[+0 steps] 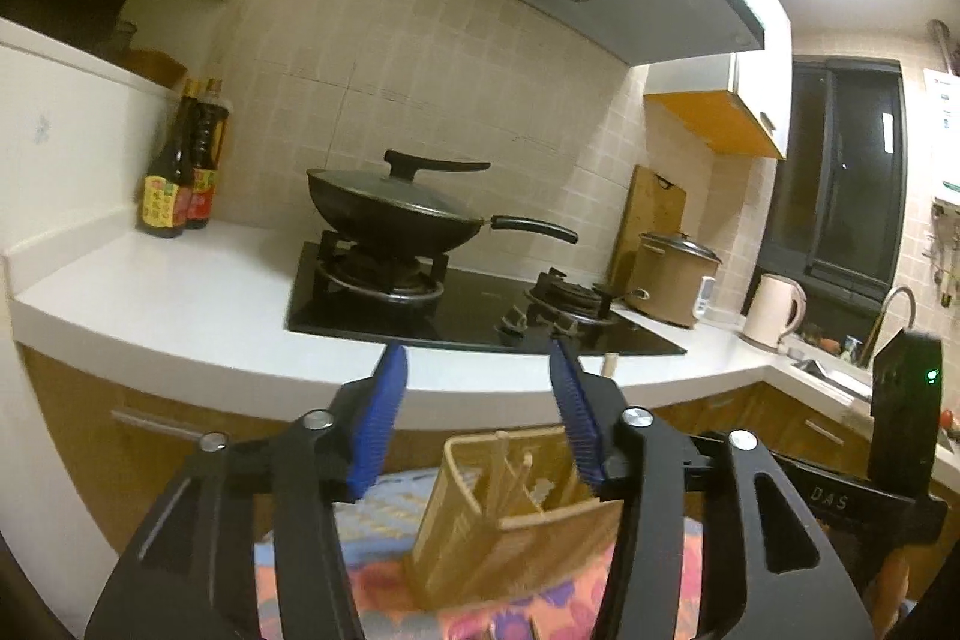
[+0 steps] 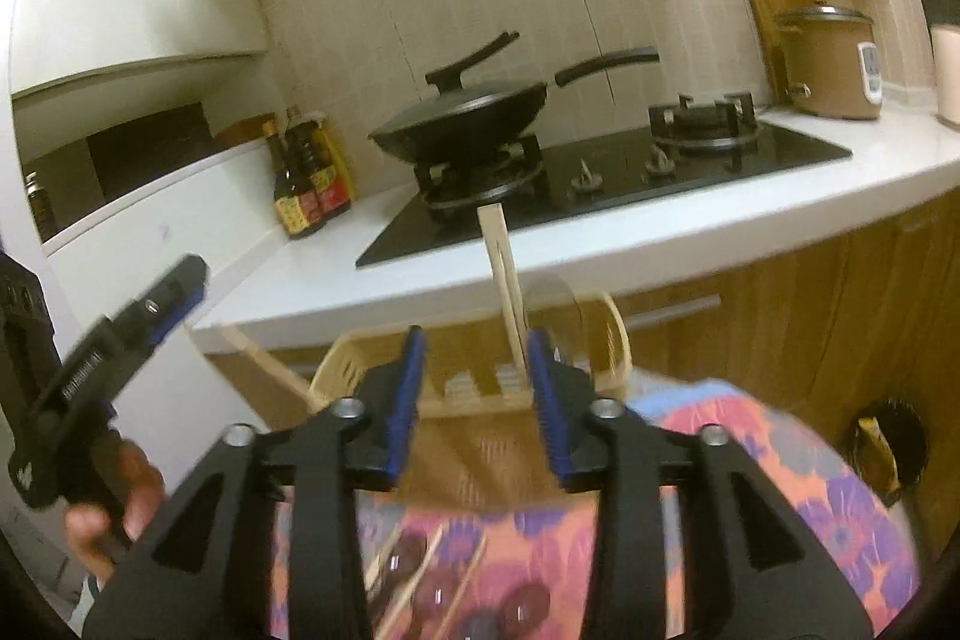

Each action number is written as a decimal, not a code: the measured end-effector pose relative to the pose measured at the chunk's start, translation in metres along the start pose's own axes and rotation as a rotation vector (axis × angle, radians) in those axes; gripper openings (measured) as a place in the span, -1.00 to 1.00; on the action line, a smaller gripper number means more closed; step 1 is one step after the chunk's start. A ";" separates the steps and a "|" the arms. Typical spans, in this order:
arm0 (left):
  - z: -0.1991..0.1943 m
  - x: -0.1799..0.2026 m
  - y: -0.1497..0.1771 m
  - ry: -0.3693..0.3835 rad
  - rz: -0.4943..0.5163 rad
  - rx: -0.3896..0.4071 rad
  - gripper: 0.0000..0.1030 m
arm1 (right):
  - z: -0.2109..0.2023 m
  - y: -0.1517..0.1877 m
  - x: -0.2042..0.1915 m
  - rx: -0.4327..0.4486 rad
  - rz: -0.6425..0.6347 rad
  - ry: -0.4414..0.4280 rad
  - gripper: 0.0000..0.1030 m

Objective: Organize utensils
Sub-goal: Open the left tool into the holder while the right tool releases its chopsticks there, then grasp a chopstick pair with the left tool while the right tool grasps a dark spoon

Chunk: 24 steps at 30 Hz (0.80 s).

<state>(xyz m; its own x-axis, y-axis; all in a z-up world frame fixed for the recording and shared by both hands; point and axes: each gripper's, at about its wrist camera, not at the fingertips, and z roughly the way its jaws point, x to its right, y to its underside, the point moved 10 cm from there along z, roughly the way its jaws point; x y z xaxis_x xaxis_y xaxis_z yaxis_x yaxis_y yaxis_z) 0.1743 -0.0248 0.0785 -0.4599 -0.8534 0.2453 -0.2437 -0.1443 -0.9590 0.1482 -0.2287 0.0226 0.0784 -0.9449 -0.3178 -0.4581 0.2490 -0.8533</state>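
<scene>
Now, left hand-held gripper (image 1: 478, 403): blue-padded jaws spread wide, holding nothing, above the holder.
Right hand-held gripper (image 2: 477, 388): jaws set wide; pale wooden chopsticks (image 2: 507, 289) rise beside its right pad, grip cannot be told.
Woven bamboo utensil holder (image 1: 510, 526): on the floral-cloth table (image 2: 780, 496), near its far edge.
Loose chopsticks (image 2: 414, 574): flat on the cloth, near edge.
Black lidded wok (image 1: 396, 214): on the stove.

lidded wok (image 1: 396, 214), sauce bottles (image 1: 180, 184), rice cooker (image 1: 675, 280)
</scene>
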 end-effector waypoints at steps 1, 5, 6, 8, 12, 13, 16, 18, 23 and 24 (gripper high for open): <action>-0.010 0.000 0.002 0.003 0.008 -0.009 -0.03 | -0.005 0.005 0.001 -0.007 0.003 0.001 -0.09; -0.031 -0.003 0.019 0.003 0.016 -0.084 0.01 | -0.024 0.037 0.007 -0.074 0.002 0.040 -0.09; -0.034 -0.004 0.026 0.002 0.015 -0.112 0.01 | -0.026 0.046 0.008 -0.102 -0.001 0.056 -0.09; -0.037 -0.005 0.047 -0.006 0.025 -0.199 0.01 | -0.029 0.071 0.010 -0.180 -0.008 0.084 -0.09; -0.039 -0.008 0.097 -0.033 0.071 -0.366 0.01 | -0.028 0.116 0.011 -0.321 -0.004 0.115 -0.12; -0.038 -0.009 0.114 -0.037 0.084 -0.420 0.01 | -0.027 0.130 0.010 -0.357 -0.002 0.116 -0.19; -0.036 -0.014 0.150 -0.054 0.109 -0.533 -0.03 | -0.021 0.159 0.008 -0.444 0.004 0.124 -0.34; -0.032 -0.016 0.174 -0.044 0.118 -0.617 -0.07 | -0.018 0.176 0.009 -0.486 0.009 0.130 -0.36; -0.021 -0.020 0.218 -0.036 0.130 -0.775 -0.21 | -0.005 0.200 0.008 -0.572 0.023 0.129 -0.52; -0.019 -0.020 0.222 -0.039 0.138 -0.787 -0.22 | -0.004 0.201 0.007 -0.577 0.019 0.135 -0.53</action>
<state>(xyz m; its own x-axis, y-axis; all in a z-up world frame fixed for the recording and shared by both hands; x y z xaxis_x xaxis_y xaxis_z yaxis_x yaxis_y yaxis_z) 0.1133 -0.0299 -0.1363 -0.5031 -0.8569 0.1126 -0.7247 0.3474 -0.5951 0.0531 -0.1859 -0.1497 -0.0310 -0.9694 -0.2434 -0.8685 0.1466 -0.4734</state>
